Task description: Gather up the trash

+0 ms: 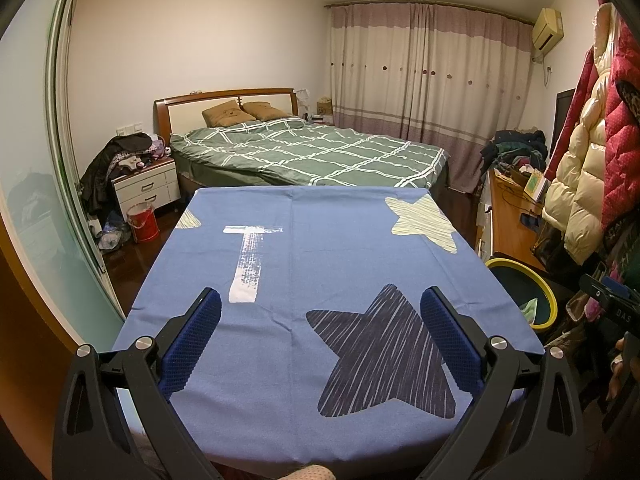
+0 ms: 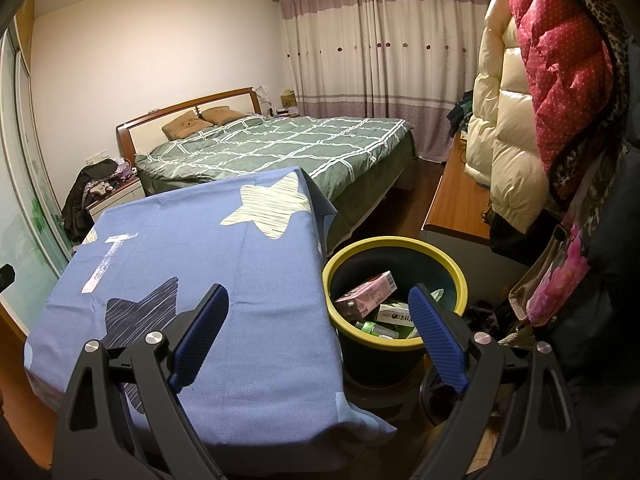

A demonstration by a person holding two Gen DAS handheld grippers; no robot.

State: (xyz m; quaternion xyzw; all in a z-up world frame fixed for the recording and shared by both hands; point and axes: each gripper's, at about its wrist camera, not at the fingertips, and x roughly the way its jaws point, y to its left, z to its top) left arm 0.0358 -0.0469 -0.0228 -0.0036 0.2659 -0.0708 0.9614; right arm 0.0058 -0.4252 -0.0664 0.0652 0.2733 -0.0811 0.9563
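A dark bin with a yellow rim (image 2: 394, 242) stands on the floor right of the table; in the left wrist view only part of the bin (image 1: 548, 292) shows past the table's right edge. Inside lie a pink carton (image 2: 366, 294), a white box (image 2: 394, 314), a green bottle (image 2: 370, 326) and other scraps. My left gripper (image 1: 320, 306) hangs open over the blue star-print tablecloth (image 1: 320, 256), nothing between its fingers. My right gripper (image 2: 318, 302) stands open over the table's right edge and the bin's left rim, holding nothing.
A bed with a green checked cover (image 1: 312, 152) lies beyond the table. A nightstand piled with clothes (image 1: 146, 184) and a red bucket (image 1: 143, 222) sit at the left. A wooden dresser (image 2: 460, 196) and hanging jackets (image 2: 520, 120) crowd the right.
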